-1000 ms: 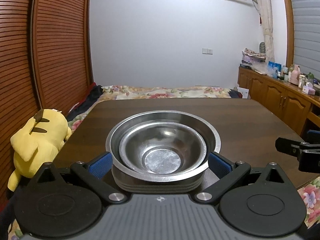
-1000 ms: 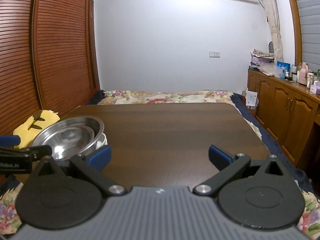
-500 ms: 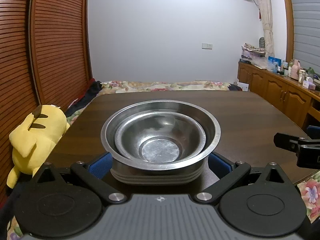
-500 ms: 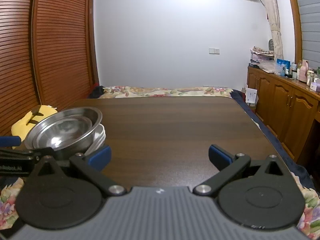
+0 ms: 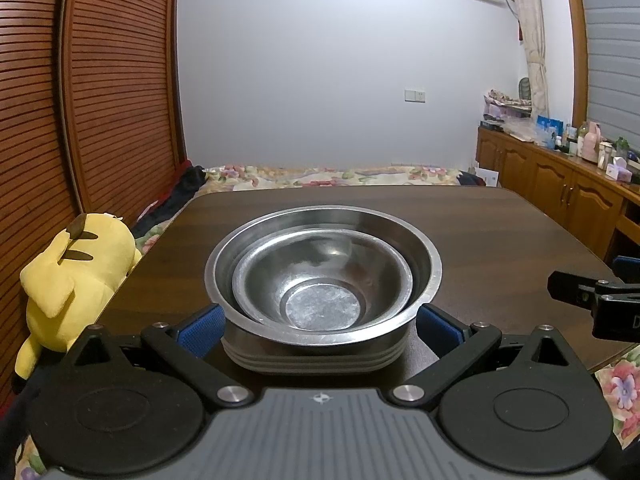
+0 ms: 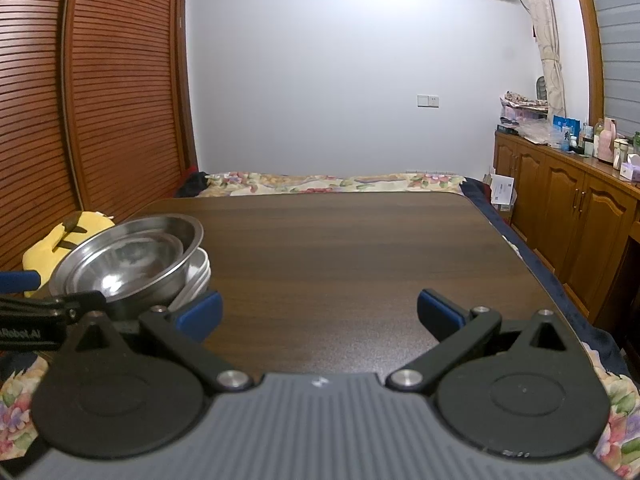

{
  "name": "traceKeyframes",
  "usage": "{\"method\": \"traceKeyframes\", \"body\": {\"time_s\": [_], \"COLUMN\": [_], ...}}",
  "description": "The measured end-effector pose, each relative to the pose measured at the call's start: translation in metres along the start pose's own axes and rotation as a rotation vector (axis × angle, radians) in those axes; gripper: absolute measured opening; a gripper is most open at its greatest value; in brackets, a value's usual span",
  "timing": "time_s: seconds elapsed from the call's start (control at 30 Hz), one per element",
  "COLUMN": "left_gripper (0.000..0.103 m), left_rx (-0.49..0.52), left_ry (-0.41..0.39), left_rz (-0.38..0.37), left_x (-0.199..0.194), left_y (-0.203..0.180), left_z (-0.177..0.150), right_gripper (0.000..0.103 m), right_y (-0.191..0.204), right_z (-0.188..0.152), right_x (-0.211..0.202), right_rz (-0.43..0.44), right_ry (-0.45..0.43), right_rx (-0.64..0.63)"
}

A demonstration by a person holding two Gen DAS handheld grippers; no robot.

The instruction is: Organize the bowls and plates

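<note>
A small steel bowl [image 5: 320,280] sits nested inside a large steel bowl [image 5: 424,264], and the pair rests on a stack of grey plates [image 5: 312,360] near the front left part of the dark wooden worktop [image 5: 500,240]. In the right wrist view the same pile appears at the left edge, with the large bowl tilted a little on the plates [image 6: 198,276] beneath it.

The left tongs [image 5: 320,322] are spread wide, their blue pads flanking the pile on either side (the left pad [image 5: 200,326] lies just beside the bowl's wall, the right pad [image 5: 438,326] likewise). Whether either pad actually touches the metal cannot be told from these views.

The right tongs [image 6: 320,312] also stand apart, with nothing between their blue pads but bare brown wood. They hang over the near edge of the worktop, to the right of the pile. Part of the right tool shows at the right edge of the left wrist view, and a black arm of the left tool crosses in front of the bowls in the right wrist view.

A yellow plush toy [image 5: 76,276] lies off the worktop's left side, against the slatted wooden doors [image 5: 100,100]. Beyond the far edge is a bed with a flowered cover [image 5: 332,174], and a wooden cabinet [image 5: 560,196] crowded with bottles runs along the right wall.
</note>
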State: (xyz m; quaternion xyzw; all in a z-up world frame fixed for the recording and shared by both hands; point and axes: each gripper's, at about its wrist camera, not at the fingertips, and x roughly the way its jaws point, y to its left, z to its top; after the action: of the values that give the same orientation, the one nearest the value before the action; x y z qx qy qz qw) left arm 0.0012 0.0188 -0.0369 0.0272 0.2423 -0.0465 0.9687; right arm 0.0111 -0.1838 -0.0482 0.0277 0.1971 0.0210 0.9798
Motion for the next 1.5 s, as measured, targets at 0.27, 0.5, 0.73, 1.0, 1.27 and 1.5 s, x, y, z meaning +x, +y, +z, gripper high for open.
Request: {"method": "traceKeyframes", "body": {"time_s": [0.27, 0.5, 0.73, 1.0, 1.27, 1.5], "left_gripper": [0.103, 0.103, 0.103, 0.103, 0.103, 0.103], "left_rx": [-0.001, -0.001, -0.003, -0.003, -0.002, 0.001], "left_ry": [-0.001, -0.001, -0.004, -0.005, -0.005, -0.009], "left_rz": [0.0, -0.002, 0.0, -0.002, -0.001, 0.0], "left_x": [0.0003, 0.0003, -0.0004, -0.0004, -0.0005, -0.0011], "left_y": [0.0002, 0.0006, 0.0009, 0.0011, 0.0013, -0.001], "left_z": [-0.0001, -0.0004, 0.0007, 0.0005, 0.0012, 0.0027], "right_gripper": [0.103, 0.103, 0.103, 0.103, 0.103, 0.103], "right_y": [-0.0008, -0.002, -0.0029, -0.0034, -0.0036, -0.003], "right_z": [-0.0001, 0.0002, 0.0007, 0.0006, 0.0003, 0.0004], "right_x": [0.0007, 0.0012, 0.0019, 0.0023, 0.0026, 0.0018], "right_rz": [0.0, -0.001, -0.004, -0.005, -0.006, -0.006], "right_ry": [-0.002, -0.002, -0.001, -0.003, -0.003, -0.005], "right_rx": [0.002, 0.005, 0.006, 0.008, 0.009, 0.005]}}
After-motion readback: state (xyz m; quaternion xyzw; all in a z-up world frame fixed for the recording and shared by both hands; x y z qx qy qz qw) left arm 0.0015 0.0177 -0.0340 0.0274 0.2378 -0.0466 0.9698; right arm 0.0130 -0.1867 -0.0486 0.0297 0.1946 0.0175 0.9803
